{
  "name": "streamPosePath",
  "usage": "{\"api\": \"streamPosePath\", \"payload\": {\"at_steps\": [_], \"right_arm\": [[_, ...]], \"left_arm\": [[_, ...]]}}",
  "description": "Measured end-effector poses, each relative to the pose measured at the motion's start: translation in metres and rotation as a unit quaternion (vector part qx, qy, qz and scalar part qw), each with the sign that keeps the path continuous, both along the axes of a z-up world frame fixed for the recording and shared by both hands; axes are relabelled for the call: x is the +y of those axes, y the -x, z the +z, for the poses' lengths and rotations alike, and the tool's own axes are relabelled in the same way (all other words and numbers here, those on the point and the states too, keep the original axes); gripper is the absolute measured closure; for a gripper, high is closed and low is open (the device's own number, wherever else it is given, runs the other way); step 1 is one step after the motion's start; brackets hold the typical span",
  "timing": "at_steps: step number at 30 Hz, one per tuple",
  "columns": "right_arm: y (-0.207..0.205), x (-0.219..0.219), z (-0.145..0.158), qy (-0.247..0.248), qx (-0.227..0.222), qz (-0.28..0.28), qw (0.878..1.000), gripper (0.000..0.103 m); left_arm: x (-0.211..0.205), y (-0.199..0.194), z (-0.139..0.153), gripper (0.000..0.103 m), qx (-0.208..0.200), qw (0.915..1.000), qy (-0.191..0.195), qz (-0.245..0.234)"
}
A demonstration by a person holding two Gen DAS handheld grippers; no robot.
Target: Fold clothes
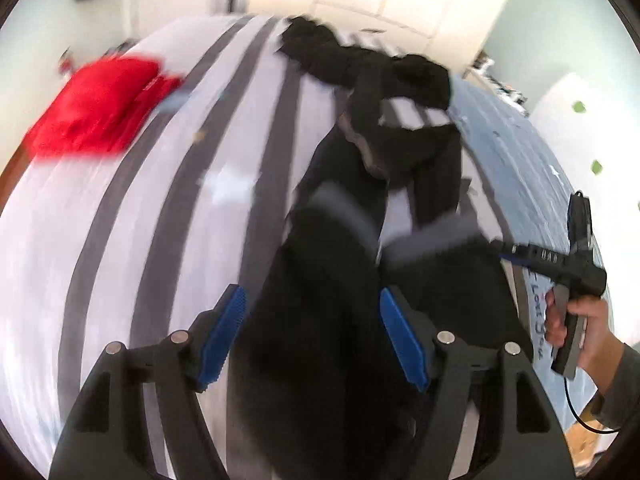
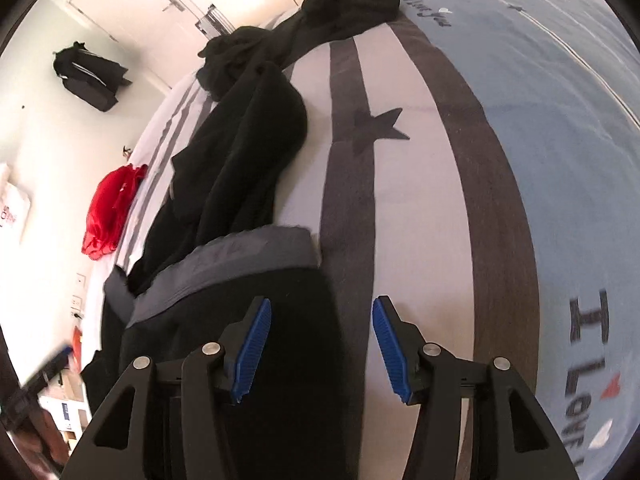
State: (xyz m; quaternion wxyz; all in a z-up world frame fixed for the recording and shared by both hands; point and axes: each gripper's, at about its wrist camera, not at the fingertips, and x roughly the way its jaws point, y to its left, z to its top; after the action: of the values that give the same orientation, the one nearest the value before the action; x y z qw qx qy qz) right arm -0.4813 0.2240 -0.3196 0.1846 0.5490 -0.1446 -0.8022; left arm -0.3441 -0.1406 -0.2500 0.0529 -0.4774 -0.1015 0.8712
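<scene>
A pair of black trousers [image 1: 344, 280] lies stretched out on the bed [image 1: 132, 208], its long axis running away from both tools toward a heap of more dark clothes [image 1: 360, 60] at the far end. The grey waistband [image 2: 224, 264] is the near end, just ahead of the tools. The left tool [image 1: 312, 332] hovers with its jaws spread wide and nothing between the blue pads, directly above the dark cloth, so the garment runs straight forward along its fingers. The right tool [image 2: 320, 344] is likewise wide and empty; in its own view the trousers pass under its left finger, while its right finger stands over bare striped bedding, so the fabric's edge lies between the two. From the left wrist view, the right tool [image 1: 560, 264] sits at the garment's right side, near the waistband corner. A red garment [image 1: 96, 108] rests well apart at the left of the bed. Judging by this, each tool seems placed to take one side of the waistband, and neither has closed on cloth yet.
</scene>
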Motion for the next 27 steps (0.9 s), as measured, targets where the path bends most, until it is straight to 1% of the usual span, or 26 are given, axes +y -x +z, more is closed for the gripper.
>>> {"api": "streamPosePath", "payload": {"at_steps": [2, 5, 7, 8, 10, 11, 12, 14, 17, 19, 22, 25, 27], "right_arm": [[0.003, -0.001, -0.003, 0.001, 0.002, 0.008, 1.0, 0.054], [0.002, -0.006, -0.008, -0.015, -0.002, 0.025, 1.0, 0.054], [0.005, -0.011, -0.013, -0.019, -0.007, 0.032, 0.999, 0.054], [0.007, -0.013, -0.016, -0.019, -0.01, 0.034, 0.999, 0.054], [0.013, -0.016, -0.021, -0.025, -0.014, 0.039, 0.999, 0.054], [0.014, -0.017, -0.023, -0.026, -0.015, 0.04, 0.999, 0.053], [0.016, -0.018, -0.025, -0.026, -0.017, 0.042, 0.999, 0.052], [0.019, -0.02, -0.027, -0.027, -0.022, 0.049, 0.998, 0.048], [0.021, -0.025, -0.026, -0.031, -0.023, 0.057, 0.998, 0.048], [0.021, -0.029, -0.024, -0.026, -0.026, 0.066, 0.997, 0.048], [0.02, -0.031, -0.019, -0.004, -0.03, 0.071, 0.997, 0.048], [0.016, -0.032, -0.013, 0.015, -0.027, 0.077, 0.997, 0.048], [0.014, -0.033, -0.01, 0.029, -0.027, 0.079, 0.996, 0.048]], "left_arm": [[0.012, 0.031, -0.006, 0.036, -0.001, 0.9996, 0.012, -0.025], [0.028, 0.067, -0.026, 0.036, -0.014, 0.9966, 0.058, -0.057], [0.038, 0.09, -0.045, 0.036, -0.037, 0.9928, 0.086, -0.074], [0.04, 0.095, -0.053, 0.047, -0.049, 0.991, 0.093, -0.083], [0.043, 0.103, -0.064, 0.062, -0.064, 0.9876, 0.103, -0.1], [0.044, 0.106, -0.068, 0.075, -0.072, 0.9859, 0.108, -0.106], [0.043, 0.108, -0.073, 0.08, -0.086, 0.9844, 0.104, -0.112], [0.038, 0.108, -0.075, 0.089, -0.094, 0.9853, 0.088, -0.112], [0.03, 0.098, -0.062, 0.092, -0.074, 0.9881, 0.076, -0.112], [0.015, 0.087, -0.047, 0.093, -0.059, 0.9934, 0.041, -0.089], [-0.017, 0.061, -0.018, 0.094, -0.031, 0.9989, 0.009, -0.036], [-0.054, 0.027, 0.01, 0.094, -0.007, 0.9996, -0.008, 0.025], [-0.076, 0.002, 0.023, 0.094, -0.003, 0.9983, -0.013, 0.056]]}}
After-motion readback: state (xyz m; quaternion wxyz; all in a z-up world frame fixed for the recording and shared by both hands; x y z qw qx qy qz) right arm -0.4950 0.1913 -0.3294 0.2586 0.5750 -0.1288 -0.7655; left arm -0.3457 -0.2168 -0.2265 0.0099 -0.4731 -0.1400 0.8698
